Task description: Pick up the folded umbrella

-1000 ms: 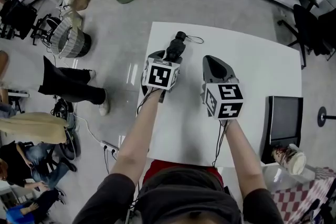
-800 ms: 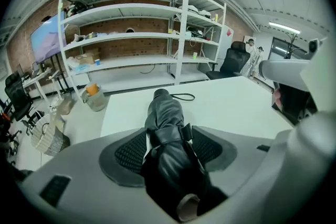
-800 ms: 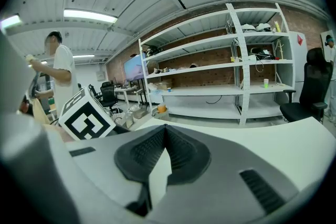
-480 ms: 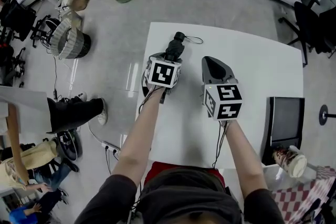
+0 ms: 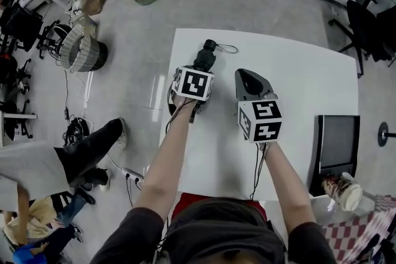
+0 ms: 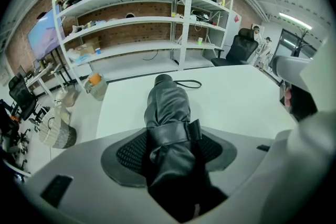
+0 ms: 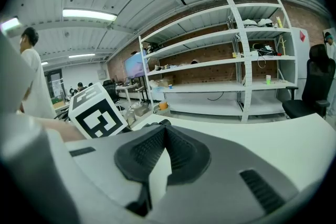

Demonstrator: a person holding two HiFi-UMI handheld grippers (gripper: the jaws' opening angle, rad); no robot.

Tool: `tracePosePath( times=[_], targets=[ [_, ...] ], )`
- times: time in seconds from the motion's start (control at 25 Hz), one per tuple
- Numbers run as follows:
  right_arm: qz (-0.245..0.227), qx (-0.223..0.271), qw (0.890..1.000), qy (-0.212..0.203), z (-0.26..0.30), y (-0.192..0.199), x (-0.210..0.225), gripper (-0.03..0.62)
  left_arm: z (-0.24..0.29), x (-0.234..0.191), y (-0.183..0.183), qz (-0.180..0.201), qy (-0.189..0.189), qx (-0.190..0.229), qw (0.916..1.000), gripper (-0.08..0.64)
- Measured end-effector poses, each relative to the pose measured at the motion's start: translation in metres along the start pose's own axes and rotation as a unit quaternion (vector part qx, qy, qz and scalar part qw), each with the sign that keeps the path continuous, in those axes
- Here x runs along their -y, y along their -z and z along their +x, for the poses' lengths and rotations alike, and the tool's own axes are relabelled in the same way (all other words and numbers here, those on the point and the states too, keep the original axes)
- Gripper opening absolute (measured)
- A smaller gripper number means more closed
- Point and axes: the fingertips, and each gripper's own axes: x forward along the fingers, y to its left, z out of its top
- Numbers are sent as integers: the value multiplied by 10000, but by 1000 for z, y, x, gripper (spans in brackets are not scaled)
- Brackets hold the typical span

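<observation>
The folded black umbrella (image 5: 203, 59) points away from me over the white table (image 5: 297, 77), near its left edge. Its thin wrist loop (image 5: 230, 46) trails from the far end. My left gripper (image 5: 198, 71) is shut on the umbrella's near half. In the left gripper view the umbrella (image 6: 167, 107) runs between the ribbed pads (image 6: 128, 153), its strap band level with the left gripper (image 6: 168, 152). My right gripper (image 5: 249, 78) hovers just to the right, shut with nothing in it. The right gripper (image 7: 164, 139) shows its pads meeting at the tip.
A dark screen (image 5: 337, 142) and a patterned cup (image 5: 342, 187) sit at the table's right. A black chair (image 5: 365, 28) stands beyond the right corner. Baskets (image 5: 83, 46) and a walking person's leg (image 5: 93, 145) occupy the floor at left. Shelving (image 6: 136, 23) lines the far wall.
Both grippers have shifted only slightly, the left one still holding the umbrella. The person on the floor at left has walked on, toward the bottom of the view.
</observation>
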Motion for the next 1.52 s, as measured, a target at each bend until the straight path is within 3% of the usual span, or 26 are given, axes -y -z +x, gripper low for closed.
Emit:
tracePosePath(
  times=[0.24, 0.8, 0.92, 1.08, 1.52],
  targets=[
    [15, -50, 10000, -2, 1, 1, 0, 18, 5, 0, 0, 106, -66, -206, 9997, 262],
    [105, -203, 9997, 100, 4, 8, 1, 18, 0, 1, -1, 324, -149, 11, 9994, 229],
    [112, -199, 9996, 139, 1, 5, 1, 18, -11, -3, -8, 301, -202, 244, 9990, 225],
    [117, -151, 9996, 195, -3, -2, 2, 18, -22, 1, -23, 62, 52, 627, 9980, 224],
    [73, 108, 9993, 342, -23, -24, -6, 18, -74, 7, -58, 85, 136, 1469, 9890, 224]
  ],
)
